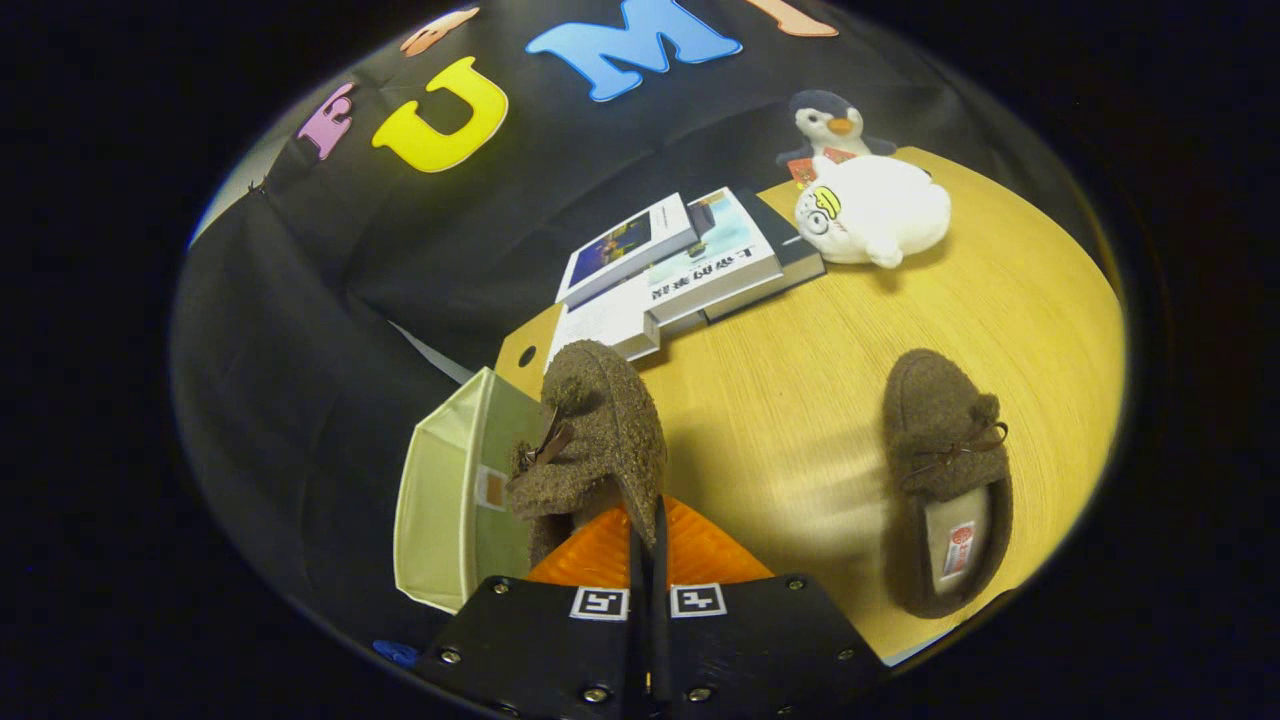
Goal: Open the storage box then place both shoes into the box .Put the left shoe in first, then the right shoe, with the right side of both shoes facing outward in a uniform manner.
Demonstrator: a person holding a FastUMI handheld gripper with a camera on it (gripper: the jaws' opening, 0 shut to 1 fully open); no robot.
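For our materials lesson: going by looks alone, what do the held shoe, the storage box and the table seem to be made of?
The held shoe, with the gripper shut on its side, looks like nubby brown fleece or boucle: a curly, matte pile. The storage box seems to be pale green fabric, with soft, slightly bowed walls. The table appears to be light wood or laminate, with fine straight grain and a mild sheen.

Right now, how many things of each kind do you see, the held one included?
Shoes: 2, one pinched in the shut tool, one on the table
Books: 3
Plush toys: 2, a penguin and a white one
Box: 1
Total: 8
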